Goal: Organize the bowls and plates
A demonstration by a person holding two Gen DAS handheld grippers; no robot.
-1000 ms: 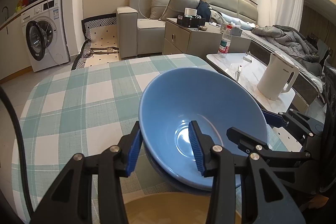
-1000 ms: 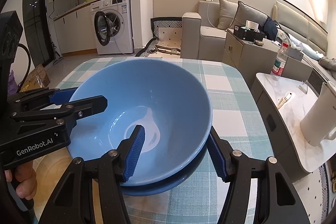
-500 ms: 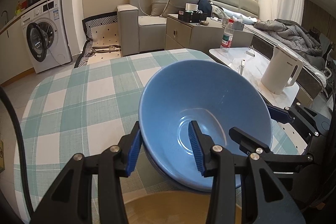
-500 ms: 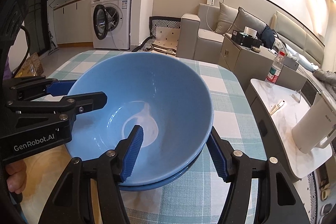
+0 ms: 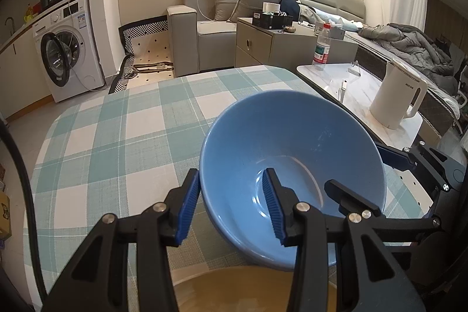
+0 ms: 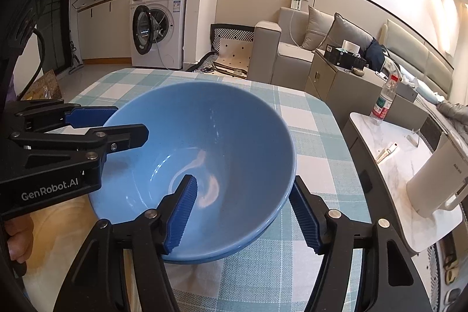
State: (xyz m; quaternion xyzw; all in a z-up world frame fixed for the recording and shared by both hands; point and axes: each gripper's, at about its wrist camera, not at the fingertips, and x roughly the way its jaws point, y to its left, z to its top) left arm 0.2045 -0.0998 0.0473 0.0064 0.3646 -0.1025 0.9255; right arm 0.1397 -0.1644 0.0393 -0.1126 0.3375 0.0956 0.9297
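Note:
A blue bowl (image 5: 292, 136) (image 6: 222, 136) sits nested in a second blue bowl (image 6: 263, 227), whose rim shows just below it, on the checked tablecloth (image 5: 117, 136). My left gripper (image 5: 229, 206) (image 6: 128, 123) is shut on the bowl's rim, with one pad outside and one inside. From the opposite side my right gripper (image 6: 242, 215) (image 5: 358, 171) straddles the rim. Its jaws are opening, with the bowl wall between them and the inner pad clear of it. A tan round plate (image 5: 248, 291) (image 6: 58, 239) lies close under both grippers.
A marble side table (image 5: 351, 84) at the right carries a white kettle (image 5: 397, 95) and a water bottle (image 5: 321, 48). The tablecloth stretches away to the far left. A person's hand (image 6: 16, 241) shows at the left gripper's handle. Sofa and washing machine stand beyond.
The right gripper's jaws have spread a little wider around the bowl's rim. The left gripper's hold and the bowls' place look the same.

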